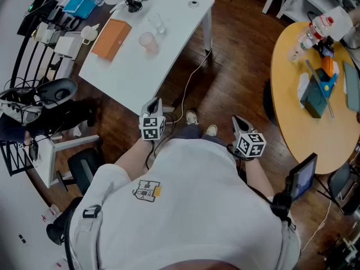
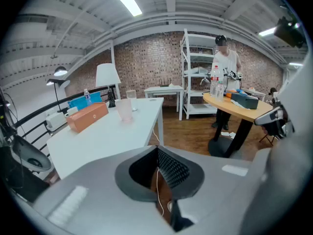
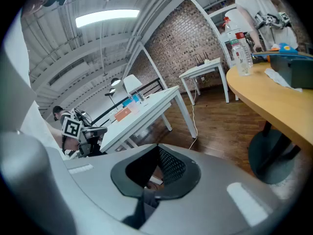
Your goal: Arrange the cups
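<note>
A translucent pink cup (image 1: 147, 40) stands on the white table (image 1: 169, 49), with a clear glass cup (image 1: 157, 22) just behind it. In the left gripper view the pink cup (image 2: 124, 109) is well ahead and to the left, the clear cup (image 2: 131, 96) beyond it. My left gripper (image 1: 153, 103) is shut and empty, held off the table's near corner. My right gripper (image 1: 237, 120) is also shut and empty, over the wooden floor. Each gripper view shows the jaws closed, left gripper (image 2: 157, 153) and right gripper (image 3: 157, 164), with nothing between them.
An orange box (image 1: 111, 38) lies left of the cups, with a lamp base and small items at the table's far end. A round wooden table (image 1: 292, 111) with bottles (image 1: 315, 30) and boxes stands to the right. A cable (image 1: 194, 75) trails over the floor. A person (image 2: 226, 67) stands far off.
</note>
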{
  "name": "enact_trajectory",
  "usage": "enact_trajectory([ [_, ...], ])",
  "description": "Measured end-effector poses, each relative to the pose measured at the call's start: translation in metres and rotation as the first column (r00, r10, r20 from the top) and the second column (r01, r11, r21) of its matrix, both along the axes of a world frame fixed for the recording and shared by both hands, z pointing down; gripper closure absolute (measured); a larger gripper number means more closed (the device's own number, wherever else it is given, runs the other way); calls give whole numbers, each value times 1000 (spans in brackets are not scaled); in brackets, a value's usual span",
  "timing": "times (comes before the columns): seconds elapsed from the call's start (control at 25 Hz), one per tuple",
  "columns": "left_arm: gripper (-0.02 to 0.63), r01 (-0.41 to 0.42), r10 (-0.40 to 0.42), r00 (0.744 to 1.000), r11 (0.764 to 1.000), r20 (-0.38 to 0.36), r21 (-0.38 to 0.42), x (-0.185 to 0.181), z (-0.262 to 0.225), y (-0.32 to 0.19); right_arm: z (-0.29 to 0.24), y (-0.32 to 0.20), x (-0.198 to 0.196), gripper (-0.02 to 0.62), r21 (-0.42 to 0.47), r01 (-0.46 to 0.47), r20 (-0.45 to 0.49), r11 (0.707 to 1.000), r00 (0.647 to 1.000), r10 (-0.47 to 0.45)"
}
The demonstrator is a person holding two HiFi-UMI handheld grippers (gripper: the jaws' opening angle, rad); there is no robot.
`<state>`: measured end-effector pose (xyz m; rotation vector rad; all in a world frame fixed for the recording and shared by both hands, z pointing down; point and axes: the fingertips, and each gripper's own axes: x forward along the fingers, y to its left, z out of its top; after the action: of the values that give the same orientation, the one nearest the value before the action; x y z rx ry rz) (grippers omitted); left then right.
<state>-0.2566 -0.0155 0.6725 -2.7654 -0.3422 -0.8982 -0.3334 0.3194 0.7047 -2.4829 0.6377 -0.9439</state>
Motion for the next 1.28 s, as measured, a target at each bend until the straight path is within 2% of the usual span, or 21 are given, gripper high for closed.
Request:
enact_trajectory([
  [0.16,606,47,-50,995,998,-84,-37,68,-14,-4,-1,3,41,595,-7,2,-20,1000,1000,-2],
  [0.32,606,118,-126,983,991,-136,-65,131,-14,-25,-1,-4,86,595,-24,22,-41,999,999,-23],
  [0.48,556,170,-184,972,980,-145,-105,182,-9,-43,-12,-15,145,595,-65,62,-50,996,997,-65],
  [0.64,505,172,-191,970,977,-150,-130,226,-2,-42,-37,-23,225,595,-129,134,-89,983,985,-146],
  [0.84,448,161,-175,976,981,-130,-112,248,-5,-37,-69,-53,299,595,-194,236,-127,952,956,-263],
  [0.92,439,189,-205,972,972,-115,-137,244,-17,-34,-96,-65,313,595,-224,296,-135,929,934,-330],
  [1.04,439,228,-246,964,959,-98,-167,240,-40,-30,-134,-90,333,595,-280,407,-140,869,878,-457],
  [1.16,437,273,-291,952,947,-93,-169,243,-45,-31,-142,-123,361,595,-324,530,-147,784,790,-595],
  [1.28,424,312,-330,939,937,-100,-159,246,-41,-30,-136,-155,388,595,-356,647,-153,675,672,-725],
])
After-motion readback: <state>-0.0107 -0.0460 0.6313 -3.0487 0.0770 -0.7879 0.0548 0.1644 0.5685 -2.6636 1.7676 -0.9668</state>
